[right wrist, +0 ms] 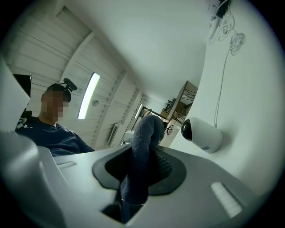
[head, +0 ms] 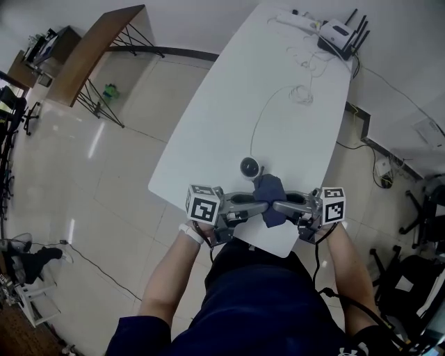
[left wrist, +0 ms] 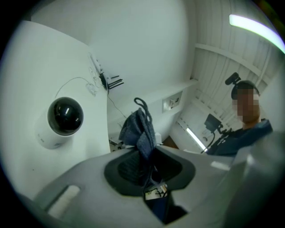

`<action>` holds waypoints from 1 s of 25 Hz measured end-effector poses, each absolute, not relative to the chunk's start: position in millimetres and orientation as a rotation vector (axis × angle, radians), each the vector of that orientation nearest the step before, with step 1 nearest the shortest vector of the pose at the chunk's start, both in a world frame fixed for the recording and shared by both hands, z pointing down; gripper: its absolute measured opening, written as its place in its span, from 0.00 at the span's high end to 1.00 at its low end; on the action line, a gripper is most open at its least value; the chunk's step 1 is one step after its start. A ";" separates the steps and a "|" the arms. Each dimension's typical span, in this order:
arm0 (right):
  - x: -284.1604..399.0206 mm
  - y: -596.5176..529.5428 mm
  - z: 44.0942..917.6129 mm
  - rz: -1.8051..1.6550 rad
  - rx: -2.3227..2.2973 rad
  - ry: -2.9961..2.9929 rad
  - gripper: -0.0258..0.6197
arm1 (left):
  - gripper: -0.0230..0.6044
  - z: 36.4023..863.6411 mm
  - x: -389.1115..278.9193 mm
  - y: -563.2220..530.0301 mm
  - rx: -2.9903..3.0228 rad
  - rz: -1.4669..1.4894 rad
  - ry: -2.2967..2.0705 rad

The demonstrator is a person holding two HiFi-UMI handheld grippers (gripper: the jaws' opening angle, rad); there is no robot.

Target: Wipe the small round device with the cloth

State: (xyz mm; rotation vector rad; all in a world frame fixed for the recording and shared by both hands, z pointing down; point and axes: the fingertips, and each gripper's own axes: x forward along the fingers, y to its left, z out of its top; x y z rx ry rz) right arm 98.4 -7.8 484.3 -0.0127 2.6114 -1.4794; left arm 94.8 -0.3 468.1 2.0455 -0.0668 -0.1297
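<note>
The small round device (head: 249, 167), white with a black dome, stands on the white table (head: 229, 104) near its front end. Just in front of it a dark blue cloth (head: 270, 198) hangs above the table edge, held from both sides. My left gripper (head: 259, 202) is shut on the cloth's left side and my right gripper (head: 279, 206) on its right side, tips facing each other. In the left gripper view the cloth (left wrist: 140, 129) bunches out of the left gripper (left wrist: 149, 167), the device (left wrist: 62, 120) to its left. In the right gripper view the cloth (right wrist: 144, 147) fills the right gripper (right wrist: 138, 171), the device (right wrist: 202, 132) at right.
A thin white cable (head: 268, 104) runs from the device up the table to a black-and-white router (head: 339, 33) with antennas and a power strip (head: 295, 19) at the far end. A wooden desk (head: 90, 52) stands at left across the tiled floor. Chairs stand at right.
</note>
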 end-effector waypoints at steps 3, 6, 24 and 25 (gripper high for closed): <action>96.5 -13.1 485.6 -1.460 -0.070 2.659 0.84 | 0.81 479.0 88.3 -5.9 2.055 -0.093 -0.157; 111.6 -45.3 492.6 -1.388 -0.403 2.719 0.84 | 0.78 493.4 73.2 -18.6 2.089 -0.021 -0.342; 30.7 -104.5 504.3 1.416 -0.390 3.727 0.84 | 0.83 527.8 39.2 -80.1 2.400 0.563 -1.003; 27.6 -98.9 502.2 1.542 -0.348 3.677 0.84 | 0.83 529.3 38.6 -81.2 2.395 0.562 -1.004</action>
